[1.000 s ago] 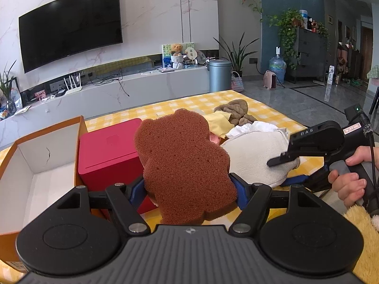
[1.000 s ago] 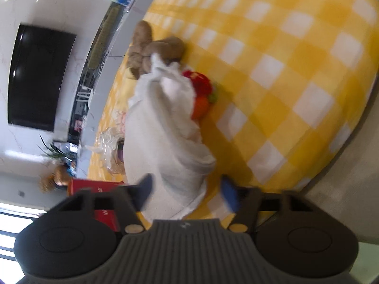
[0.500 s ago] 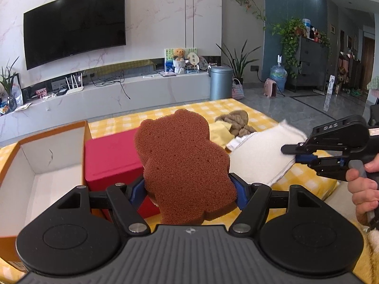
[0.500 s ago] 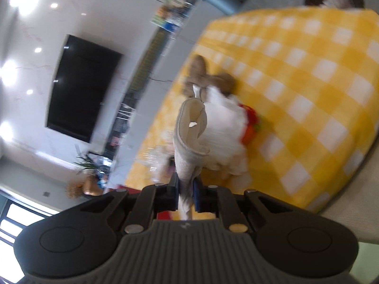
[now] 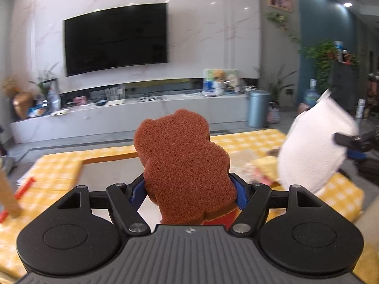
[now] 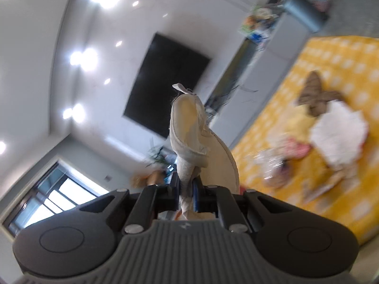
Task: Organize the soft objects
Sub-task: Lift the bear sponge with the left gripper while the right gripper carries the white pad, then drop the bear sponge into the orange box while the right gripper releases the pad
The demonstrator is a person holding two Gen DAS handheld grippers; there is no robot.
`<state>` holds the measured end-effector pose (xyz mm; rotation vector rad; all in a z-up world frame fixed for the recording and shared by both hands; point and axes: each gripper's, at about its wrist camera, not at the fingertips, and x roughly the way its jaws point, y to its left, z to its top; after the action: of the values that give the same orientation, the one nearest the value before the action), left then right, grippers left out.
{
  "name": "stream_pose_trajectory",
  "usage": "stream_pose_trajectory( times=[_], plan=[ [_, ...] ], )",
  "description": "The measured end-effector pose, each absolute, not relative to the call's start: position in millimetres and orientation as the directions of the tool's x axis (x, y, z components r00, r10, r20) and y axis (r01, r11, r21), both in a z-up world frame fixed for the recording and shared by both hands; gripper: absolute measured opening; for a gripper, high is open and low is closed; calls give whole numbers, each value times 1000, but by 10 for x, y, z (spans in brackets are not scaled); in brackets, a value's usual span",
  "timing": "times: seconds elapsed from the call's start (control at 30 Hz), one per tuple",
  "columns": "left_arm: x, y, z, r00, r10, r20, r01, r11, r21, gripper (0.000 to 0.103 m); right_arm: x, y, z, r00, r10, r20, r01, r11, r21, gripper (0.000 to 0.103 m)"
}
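Note:
My left gripper point(image 5: 188, 190) is shut on a brown bear-shaped sponge point(image 5: 182, 163), held upright above an open cardboard box point(image 5: 111, 165). My right gripper point(image 6: 187, 187) is shut on a cream cloth mitt point(image 6: 194, 139), lifted off the table; in the left wrist view the mitt point(image 5: 315, 146) hangs at the right from that gripper point(image 5: 350, 145). More soft things lie on the yellow checked tablecloth point(image 6: 331, 54): a brown plush toy point(image 6: 316, 94), a white frilly cloth point(image 6: 338, 132) and a crumpled clear bag point(image 6: 274, 163).
A red box point(image 5: 220, 217) shows just under the sponge. A cardboard flap point(image 5: 7, 194) stands at the left edge. Behind the table are a TV point(image 5: 116, 37), a low white cabinet point(image 5: 142, 116) and a grey bin point(image 5: 258, 107).
My right gripper has lifted the cream mitt clear of the table and tilted up. My left gripper has moved left with the sponge, over the open box.

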<state>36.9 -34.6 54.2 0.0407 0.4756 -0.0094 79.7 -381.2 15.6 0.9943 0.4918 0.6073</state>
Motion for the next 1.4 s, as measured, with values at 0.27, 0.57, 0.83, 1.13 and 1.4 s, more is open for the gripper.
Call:
stream_pose_trajectory(
  times=[0.27, 0.57, 0.83, 1.13, 1.4],
  plan=[
    [570, 335, 243, 846, 7, -533, -12, 1000, -6, 82, 1061, -2725, 375, 629, 742, -233, -284, 498, 819, 9],
    [738, 513, -277, 754, 94, -650, -43, 995, 94, 82, 1542, -1675, 242, 518, 782, -346, -314, 550, 774, 8],
    [761, 414, -338, 689, 248, -681, -144, 968, 206, 83, 1606, -1314, -5, 471, 786, -400, -315, 573, 756, 8],
    [626, 388, -153, 752, 326, -573, -190, 939, 285, 99, 1479, -1294, -54, 464, 785, -412, -344, 588, 732, 8],
    [503, 764, 97, 798, 84, -596, -186, 976, -111, 100, 1482, -1280, -16, 468, 779, -417, -345, 596, 725, 9]
  ],
)
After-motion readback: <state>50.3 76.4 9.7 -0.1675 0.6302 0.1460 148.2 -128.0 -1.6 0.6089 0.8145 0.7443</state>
